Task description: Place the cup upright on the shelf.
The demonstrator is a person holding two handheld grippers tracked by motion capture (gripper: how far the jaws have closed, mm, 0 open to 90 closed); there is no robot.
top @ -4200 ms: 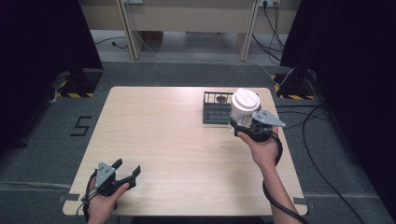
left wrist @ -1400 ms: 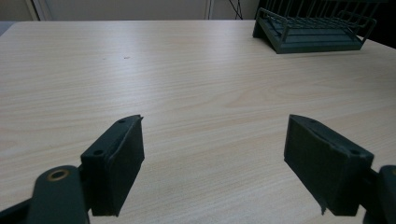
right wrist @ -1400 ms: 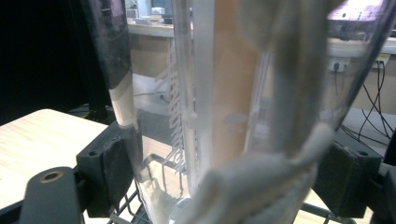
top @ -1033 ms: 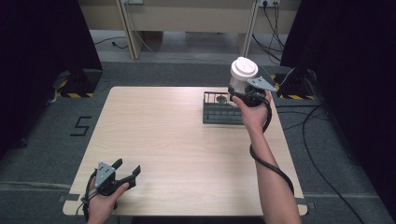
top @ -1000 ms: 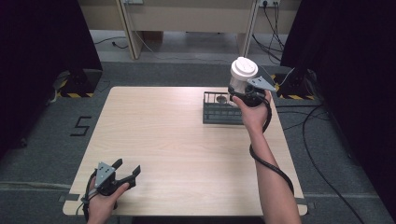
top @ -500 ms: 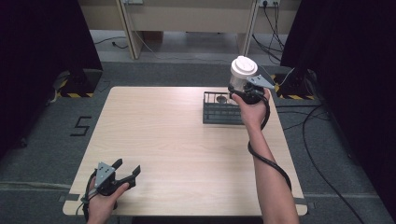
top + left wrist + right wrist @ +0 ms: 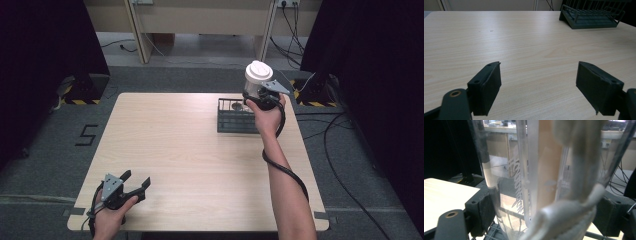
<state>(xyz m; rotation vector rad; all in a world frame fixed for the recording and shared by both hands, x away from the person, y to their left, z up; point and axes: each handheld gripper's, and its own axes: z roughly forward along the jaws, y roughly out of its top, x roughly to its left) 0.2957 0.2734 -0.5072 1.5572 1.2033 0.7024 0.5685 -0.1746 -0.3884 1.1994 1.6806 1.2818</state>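
- A clear tumbler (image 7: 257,82) with a white lid is being held up at upper right of the high view, above the dark wire rack (image 7: 235,117).
- The right gripper (image 7: 260,97) is being kept clamped on it, arm outstretched.
- The left gripper (image 7: 131,186) is being rested wide apart and empty, lower left.
- Faint lettering on the tumbler (image 7: 536,182) is being revealed in the right gripper view.

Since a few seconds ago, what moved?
The right gripper, shut on the clear white-lidded cup, lifted it up and toward the table's far edge, above the black wire rack. The left gripper stayed put, jaws open; the rack did not move.
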